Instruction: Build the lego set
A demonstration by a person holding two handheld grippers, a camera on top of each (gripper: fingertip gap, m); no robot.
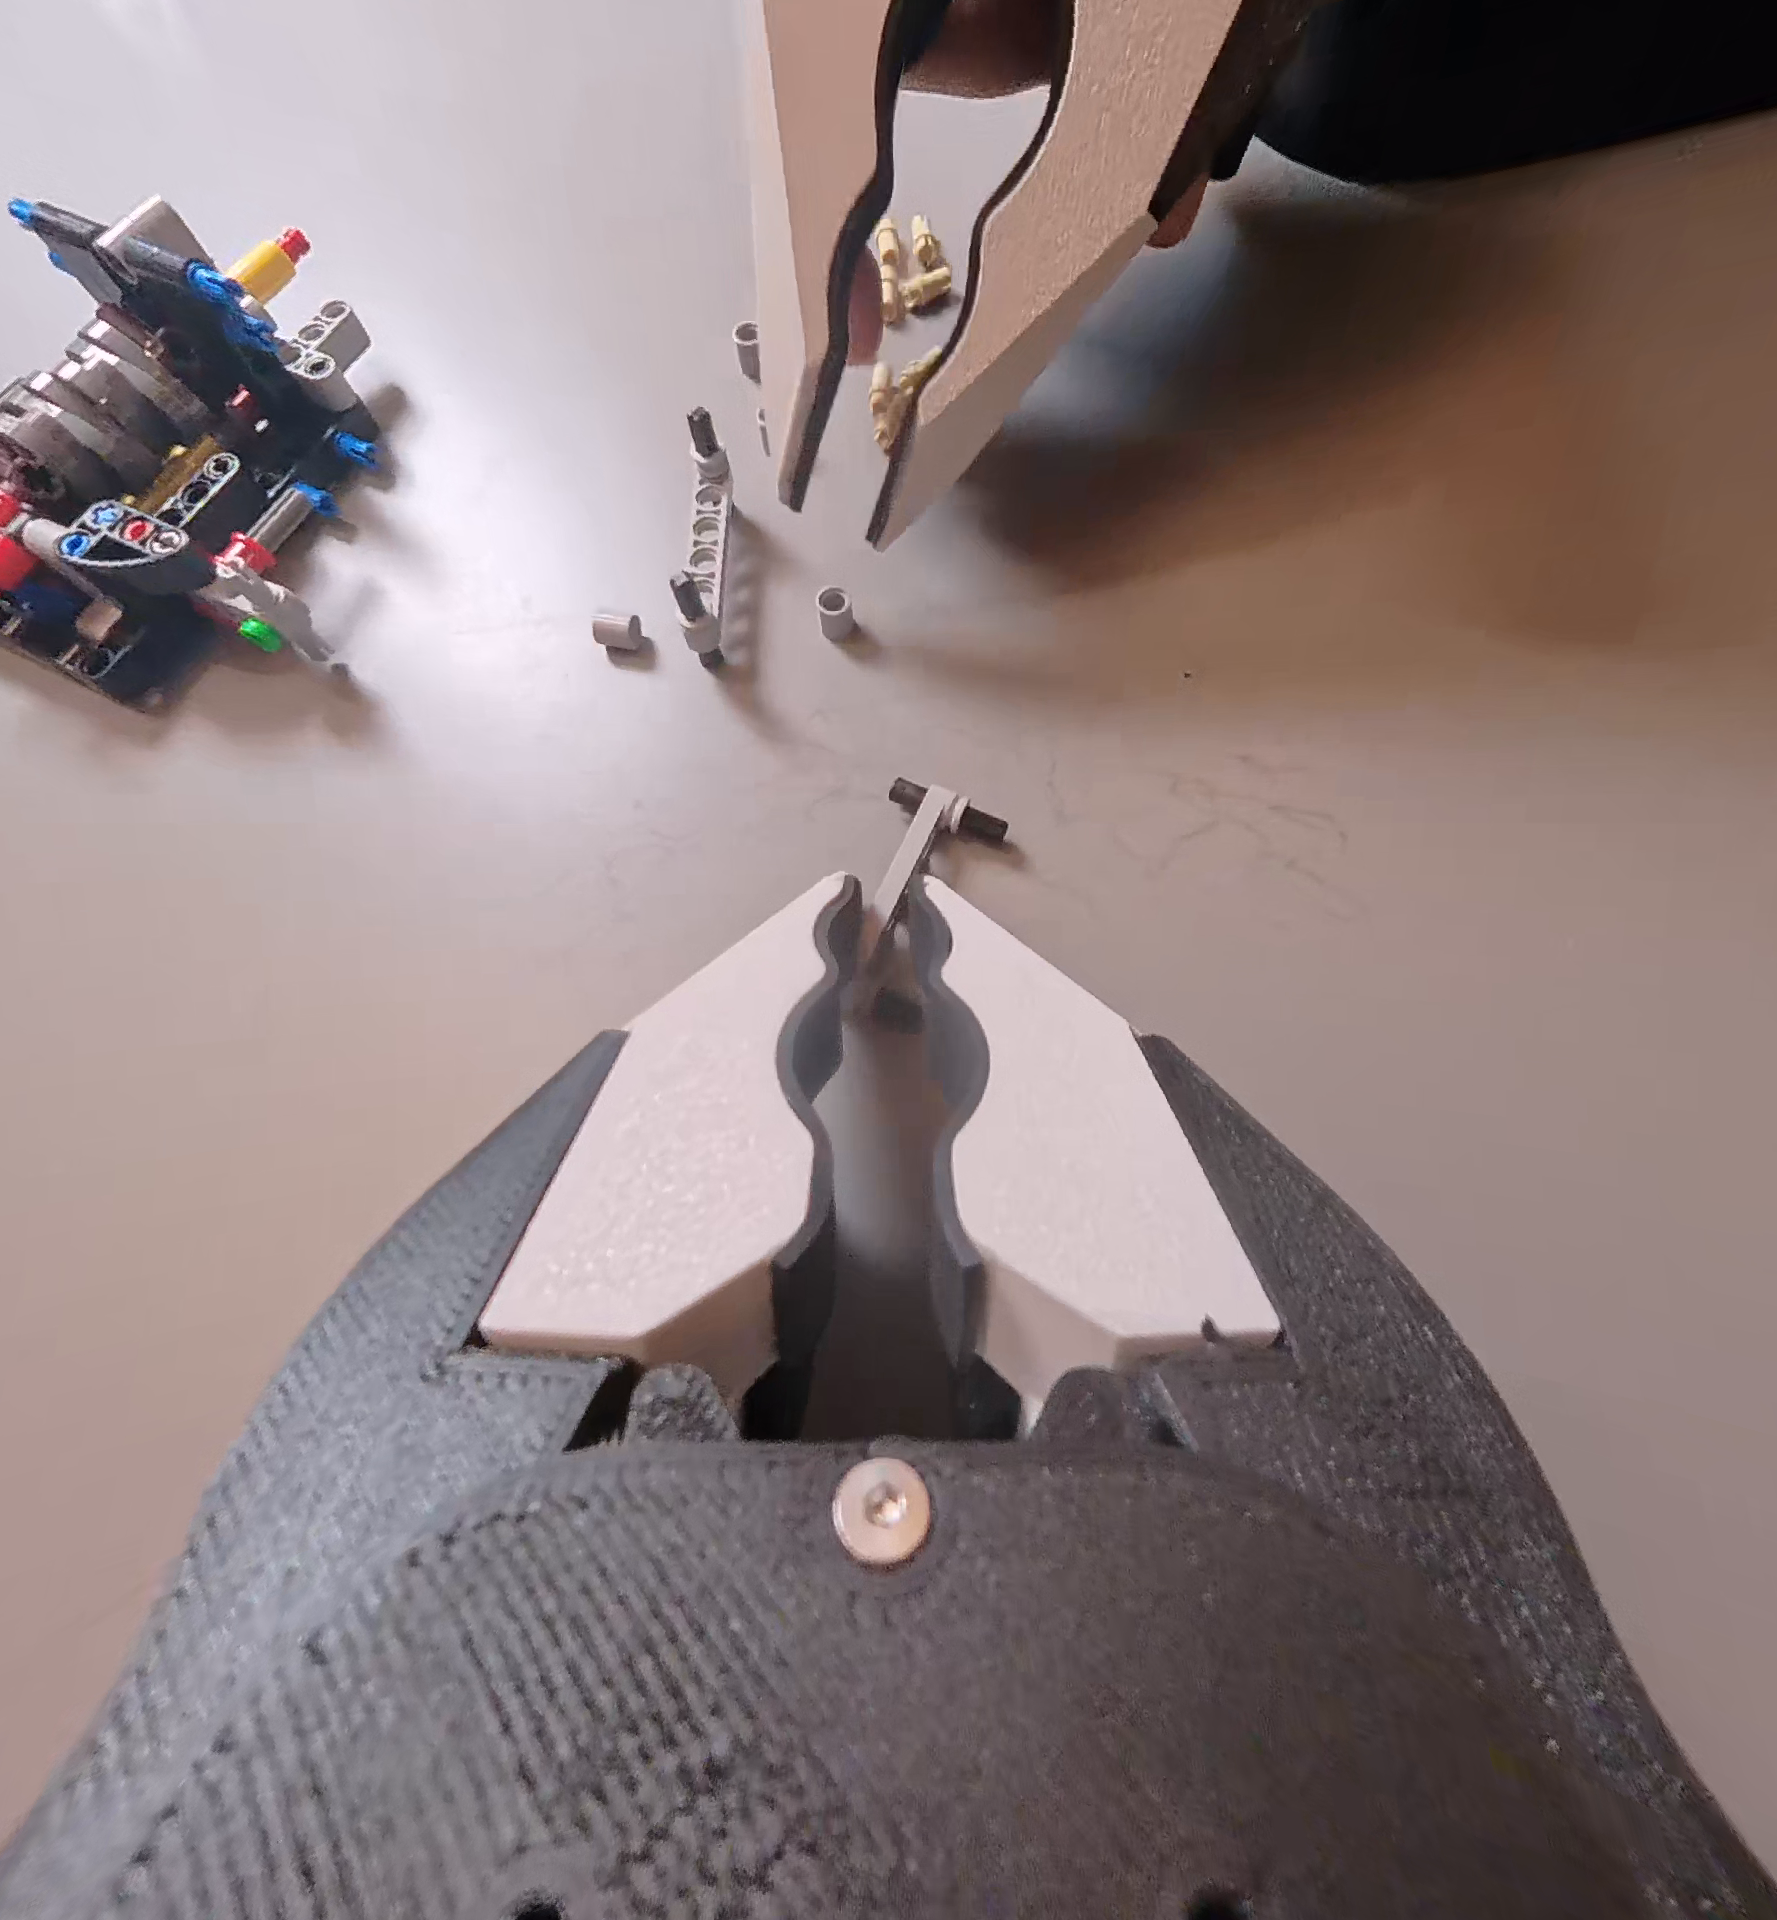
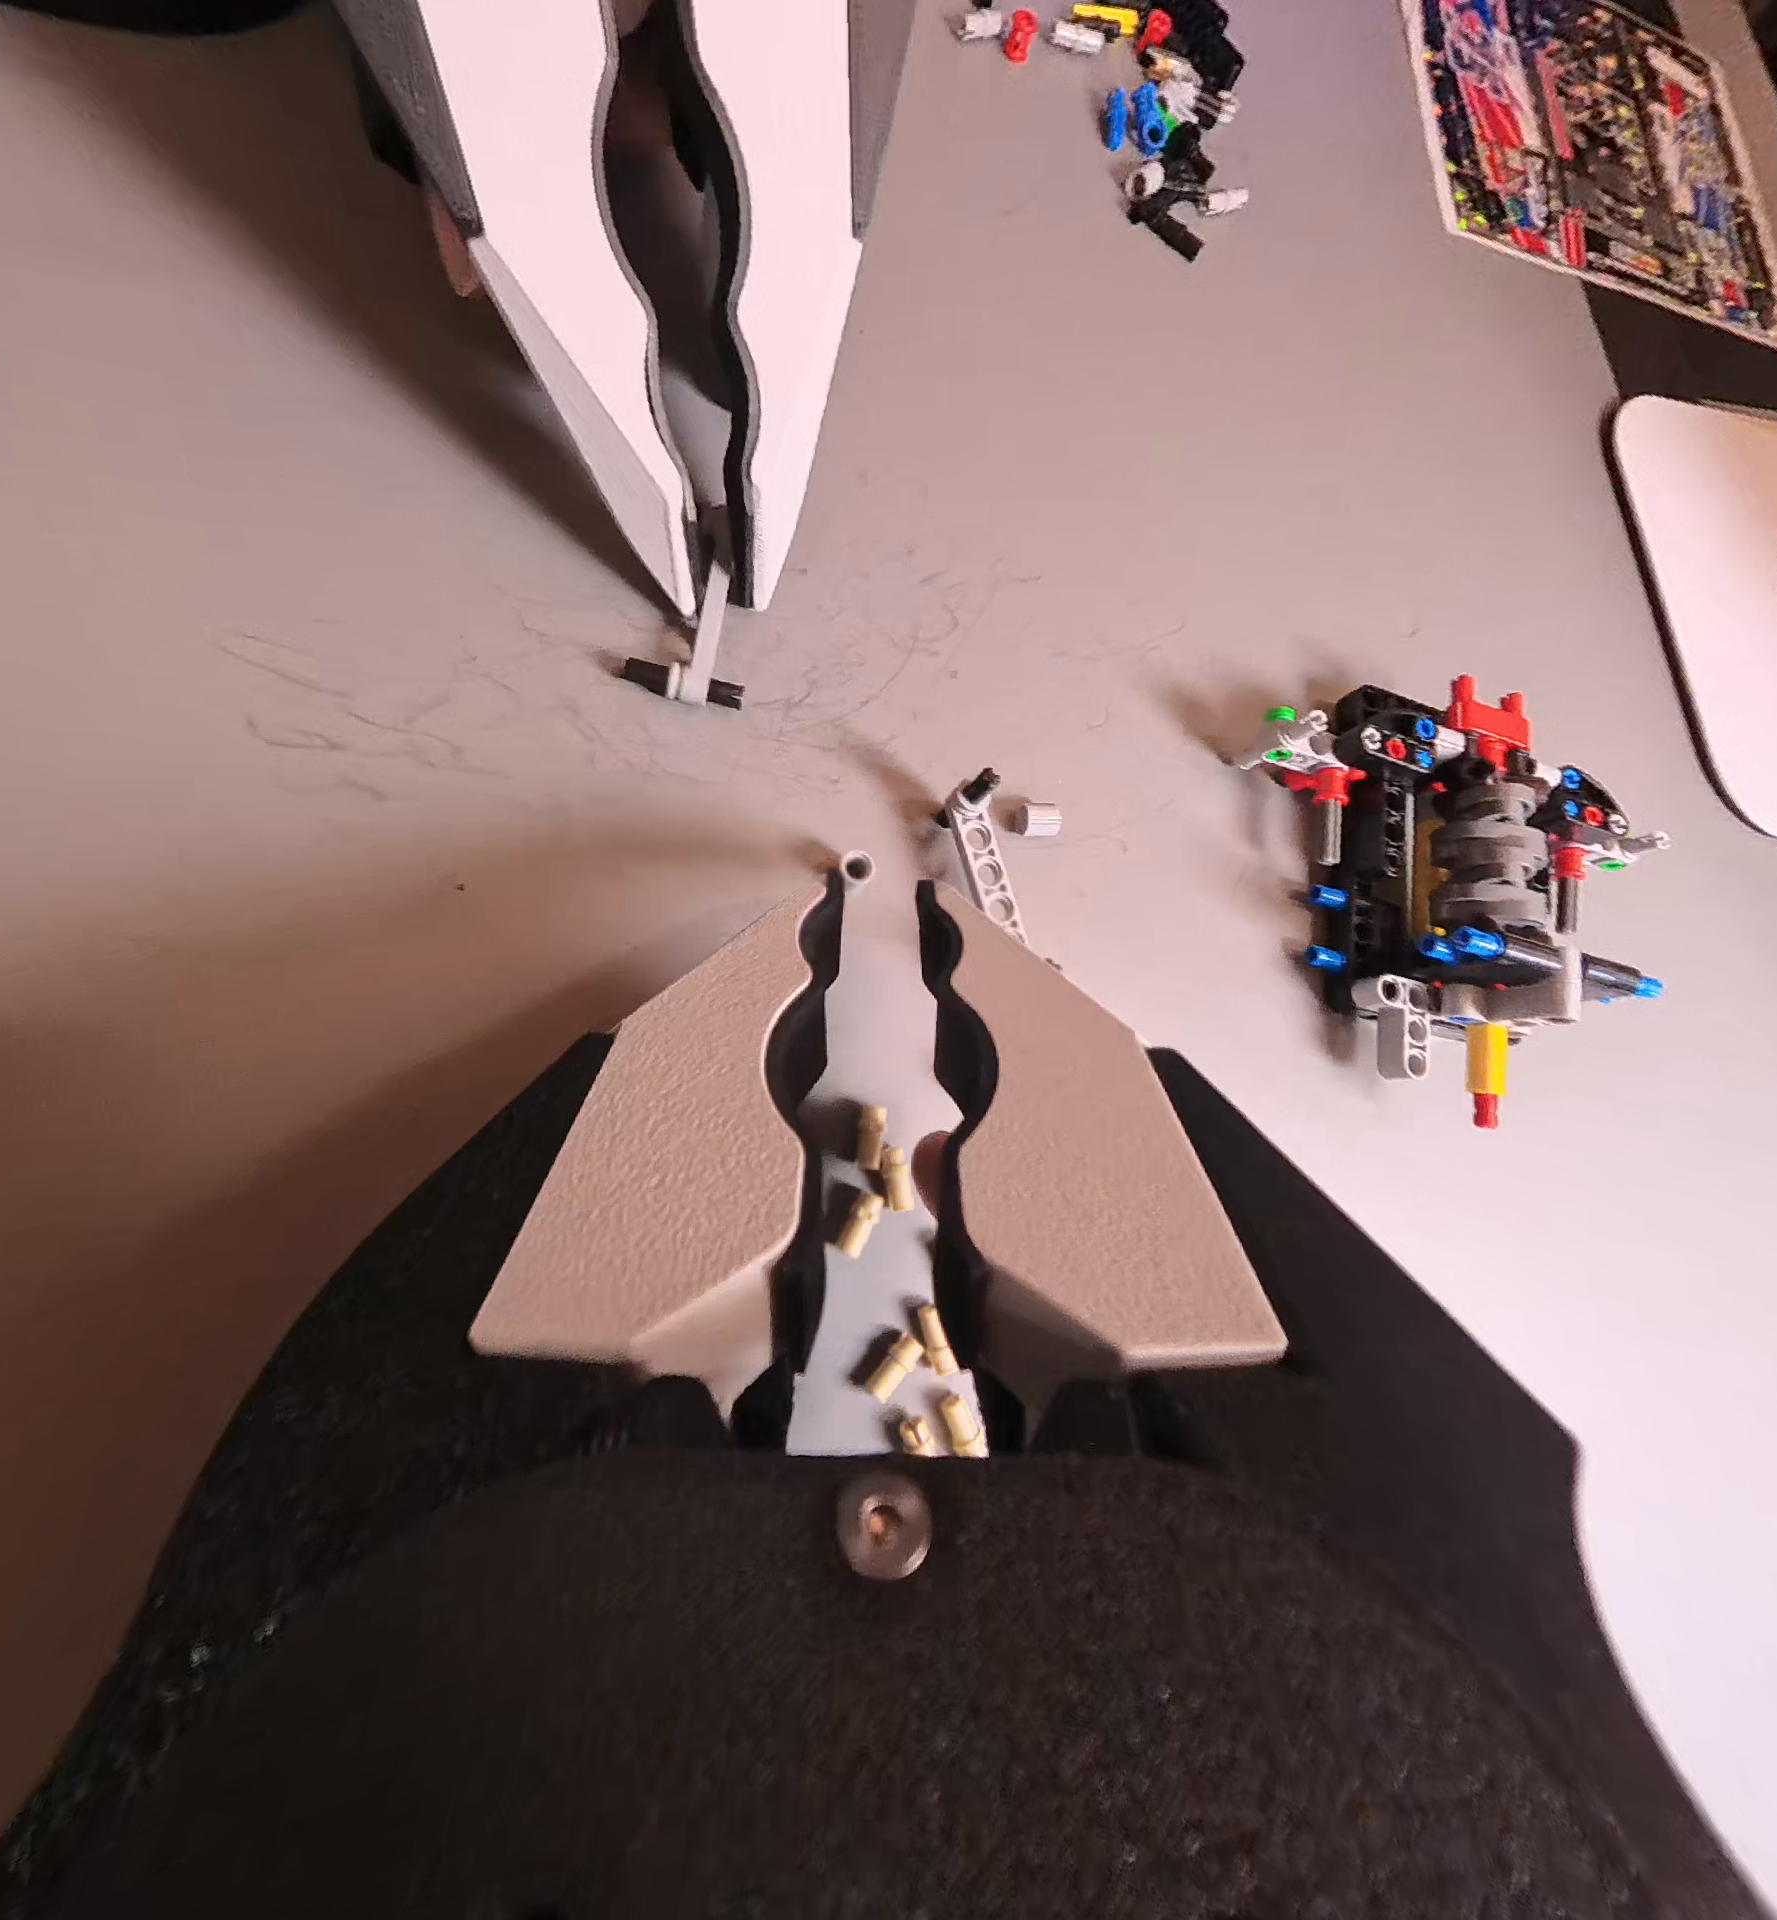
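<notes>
My left gripper (image 1: 884, 896) is shut on a thin grey lever (image 1: 910, 847) with a black axle (image 1: 951, 810) through its far end; the axle touches the table. In the right wrist view the left gripper (image 2: 720, 601) holds the lever (image 2: 702, 649) upright. My right gripper (image 2: 879, 891) is open and empty, low over the table; it also shows in the left wrist view (image 1: 837, 520). Several tan pins (image 2: 889, 1174) lie under it, between its fingers. A grey bush (image 2: 855, 868) stands at its left fingertip. A grey holed beam (image 2: 983, 868) lies by its right fingertip.
The partly built model (image 2: 1466, 894) sits to the right; in the left wrist view it (image 1: 125, 468) is far left. More grey bushes (image 1: 619, 632) (image 1: 837, 613) lie near the beam (image 1: 707, 540). A pile of loose parts (image 2: 1164, 114), a printed sheet (image 2: 1590, 145) and a white tray-like object (image 2: 1736, 603) lie farther off. One gripper's finger ends stand about 7 cm off the other's.
</notes>
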